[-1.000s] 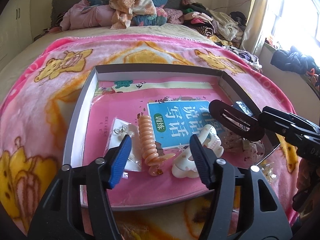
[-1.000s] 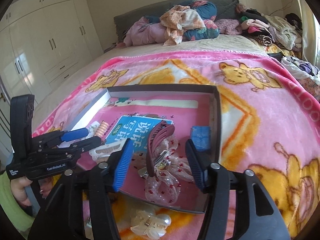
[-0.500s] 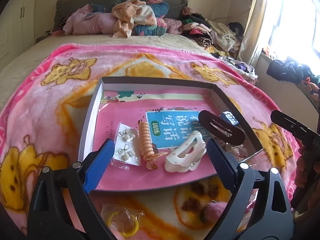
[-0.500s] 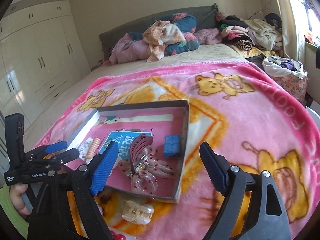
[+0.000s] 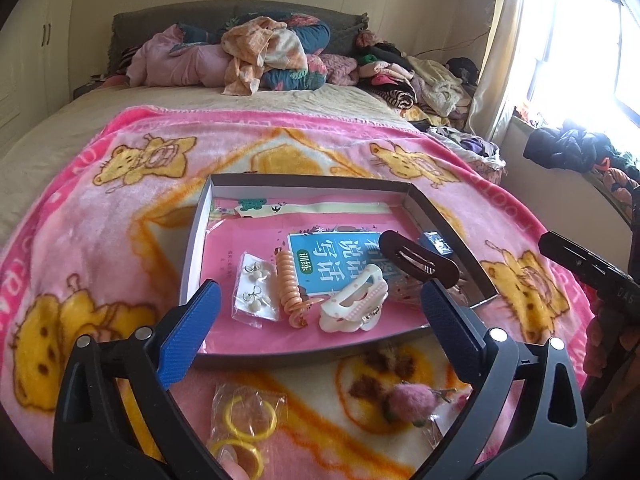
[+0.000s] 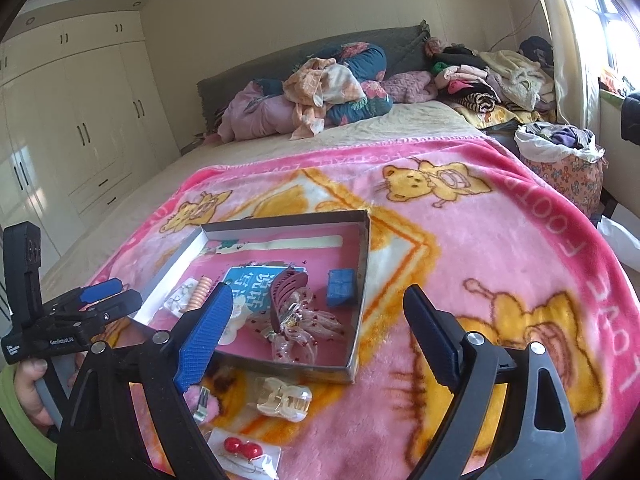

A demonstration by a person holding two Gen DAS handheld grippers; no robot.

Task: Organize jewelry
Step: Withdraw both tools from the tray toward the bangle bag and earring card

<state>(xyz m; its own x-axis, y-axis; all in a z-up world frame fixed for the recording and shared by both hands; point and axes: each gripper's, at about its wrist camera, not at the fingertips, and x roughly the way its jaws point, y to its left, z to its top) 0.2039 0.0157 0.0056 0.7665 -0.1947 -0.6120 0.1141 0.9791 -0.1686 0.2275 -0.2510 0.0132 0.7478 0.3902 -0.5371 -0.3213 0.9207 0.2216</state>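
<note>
A shallow grey box (image 5: 196,232) (image 6: 362,288) lies on the pink blanket. It holds bagged earrings (image 5: 254,294), an orange spiral tie (image 5: 290,280), a white claw clip (image 5: 354,300), a brown clip (image 5: 418,258) (image 6: 286,294), a clear bow (image 6: 304,332) and a small blue box (image 6: 340,288). On the blanket in front lie bagged yellow rings (image 5: 246,420), a pink pom clip (image 5: 410,398), a clear claw clip (image 6: 284,398) and red earrings (image 6: 240,446). My left gripper (image 5: 316,340) and right gripper (image 6: 316,336) are open and empty, held back above the box's near edge.
Piled clothes and bedding (image 5: 264,54) lie at the bed's head. A window (image 5: 580,60) and dark clothes (image 5: 576,152) are at right. White wardrobes (image 6: 80,132) stand at left. A bag of laundry (image 6: 560,160) sits beside the bed.
Both grippers have opened wide and pulled back and up from the box. The brown clip now lies in the box, let go by the right gripper. More of the blanket's front shows.
</note>
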